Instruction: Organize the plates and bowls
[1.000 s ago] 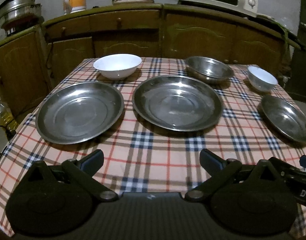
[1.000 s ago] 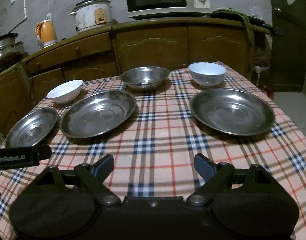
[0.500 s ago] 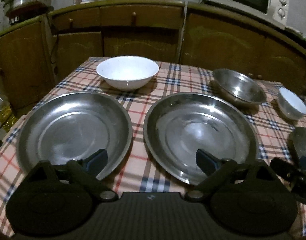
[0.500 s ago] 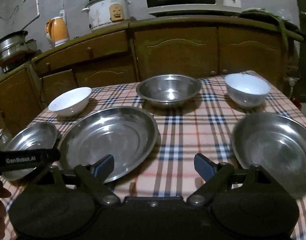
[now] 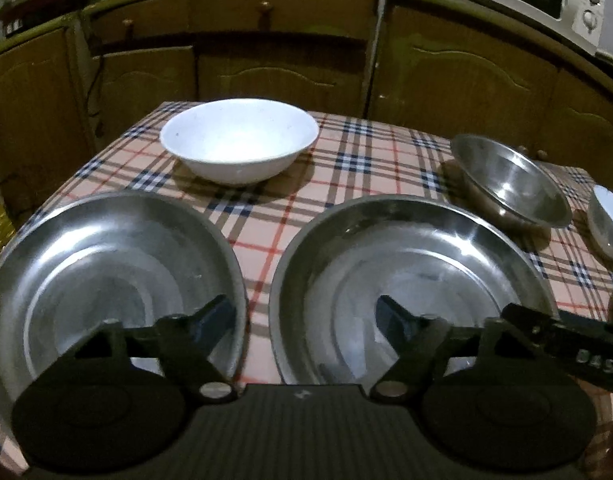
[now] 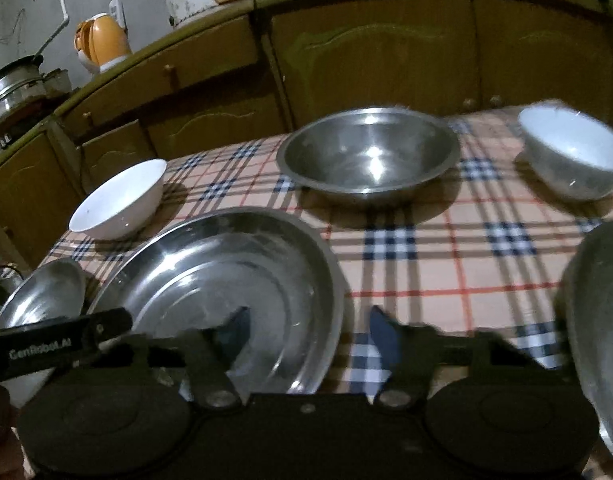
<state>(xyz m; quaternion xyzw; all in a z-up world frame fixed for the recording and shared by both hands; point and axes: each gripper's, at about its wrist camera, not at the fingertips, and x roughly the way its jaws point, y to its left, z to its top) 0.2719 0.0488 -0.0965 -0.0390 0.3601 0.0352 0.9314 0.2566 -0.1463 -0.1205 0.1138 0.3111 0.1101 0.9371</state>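
Plates, 3 steel ones, lie on the checked table; both grippers have swung in over the middle plate (image 5: pixel 410 272), left gripper (image 5: pixel 302 320) and right gripper (image 6: pixel 306 328) closing, nothing clamped yet.

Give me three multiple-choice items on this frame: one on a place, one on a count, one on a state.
1. Where does the steel bowl sit?
A. inside the middle plate
B. on the cloth beyond the middle plate
C. on the counter

2. How many white bowls are on the table?
A. one
B. two
C. four

3. What lies in the middle plate?
A. nothing
B. a spoon
C. a white bowl

Answers: B, the steel bowl stands apart on the checked tablecloth; B, the wide white bowl and the small white bowl; A, its bare steel floor shows.
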